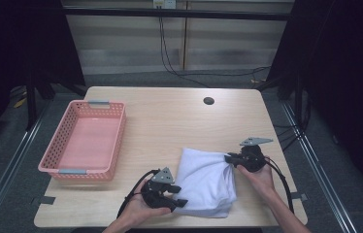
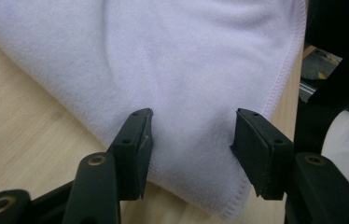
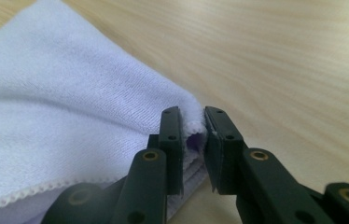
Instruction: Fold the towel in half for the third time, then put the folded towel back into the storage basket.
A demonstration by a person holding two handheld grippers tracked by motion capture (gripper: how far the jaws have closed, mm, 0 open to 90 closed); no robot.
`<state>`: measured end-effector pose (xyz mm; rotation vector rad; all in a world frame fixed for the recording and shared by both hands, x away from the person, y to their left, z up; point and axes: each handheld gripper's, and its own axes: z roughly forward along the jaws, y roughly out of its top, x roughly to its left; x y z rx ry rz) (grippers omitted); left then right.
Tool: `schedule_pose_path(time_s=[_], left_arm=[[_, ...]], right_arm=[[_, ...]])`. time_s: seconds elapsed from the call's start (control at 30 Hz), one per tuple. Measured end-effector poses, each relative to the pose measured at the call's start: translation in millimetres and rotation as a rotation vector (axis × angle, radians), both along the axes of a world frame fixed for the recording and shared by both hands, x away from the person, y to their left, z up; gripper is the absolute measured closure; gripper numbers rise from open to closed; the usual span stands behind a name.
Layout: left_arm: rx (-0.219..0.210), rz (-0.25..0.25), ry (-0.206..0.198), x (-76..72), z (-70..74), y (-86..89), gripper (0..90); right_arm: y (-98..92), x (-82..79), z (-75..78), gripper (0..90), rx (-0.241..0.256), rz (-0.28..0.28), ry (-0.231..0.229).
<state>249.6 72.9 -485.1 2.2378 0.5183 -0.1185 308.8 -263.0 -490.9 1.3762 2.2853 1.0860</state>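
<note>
In the high view, we see a folded white towel (image 1: 207, 180) lying on the wooden surface (image 1: 170, 116) toward 5 o'clock, with a pink basket (image 1: 56, 150) well apart at 9 o'clock. Our left gripper (image 1: 177, 203) sits at the towel's 7 o'clock corner; our right gripper (image 1: 228, 159) bites its 2 o'clock corner. We judge the cloth light, soft and limp: it will sag and unfold wherever it is unsupported, so corners and stitched hems are the sensible places to take hold, both at once.

In the left gripper view, the fingers (image 2: 137, 151) stand wide apart, straddling a hemmed corner of the towel (image 2: 182, 70). The cloth lies between them, not squeezed, and the left finger seems to brush the nap.

In the right gripper view, the fingers (image 3: 170, 140) are drawn nearly together, pinching the stacked edge layers of the towel (image 3: 60, 107). A sliver of fabric shows in the narrow gap, so we judge that hold firm.
</note>
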Motion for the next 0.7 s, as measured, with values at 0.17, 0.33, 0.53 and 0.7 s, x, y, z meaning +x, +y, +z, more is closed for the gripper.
schedule_pose_path(time_s=[0.17, 0.33, 0.53, 0.7], left_arm=[[0.029, 0.023, 0.013, -4.6, 3.7, 13.5, 40.2], [0.035, 0.020, 0.035, -12.2, 1.2, 27.4, 35.4], [0.030, 0.033, 0.024, -15.1, 5.9, 22.7, 31.8], [0.053, 0.031, 0.010, -9.8, 1.9, 12.5, 29.9]], right_arm=[[0.0, 4.2, -4.3, 58.6, -0.032, -0.009, -0.006], [-10.6, 7.0, 0.1, 32.6, 0.055, -0.001, 0.009], [-2.4, 10.5, -4.6, 24.9, 0.076, 0.047, 0.055], [7.2, 11.9, -6.4, 19.0, 0.006, 0.070, 0.060]])
